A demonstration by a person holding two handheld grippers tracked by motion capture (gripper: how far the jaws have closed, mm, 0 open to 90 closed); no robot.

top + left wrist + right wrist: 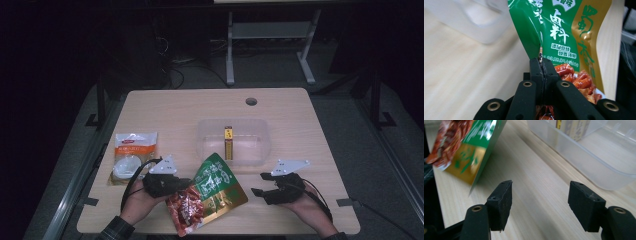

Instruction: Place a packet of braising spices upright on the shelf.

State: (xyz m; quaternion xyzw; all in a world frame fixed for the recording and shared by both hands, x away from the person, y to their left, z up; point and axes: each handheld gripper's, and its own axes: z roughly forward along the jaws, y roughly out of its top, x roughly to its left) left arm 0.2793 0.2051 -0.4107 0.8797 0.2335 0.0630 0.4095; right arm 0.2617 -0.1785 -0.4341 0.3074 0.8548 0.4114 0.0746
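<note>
Where the high view looks down on the wooden table [165, 107], the left gripper [176, 186] sits near the front edge, jaws pinched on the edge of a green, gold and red snack pouch [212, 192], which stands tilted between the two hands, its red lower end hanging toward the front edge. Just behind the pouch: a clear plastic bin [206, 140] holding one slim yellow packet [228, 142]. Left of the left hand: a white and orange packet [132, 156], flat on the table. Right gripper [260, 185]: jaws parted, nothing between them, well apart from the pouch. Left gripper view: both black jaws brought tight together on a fold of the pouch [564, 37], the film rising up and away from them; blurred bin [474, 22] beyond, at upper left. Right gripper view: pads [501, 202] standing moderately wide over bare tabletop, touching nothing; pouch [471, 147] lifted at upper left, bin wall [584, 157] at upper right.
</note>
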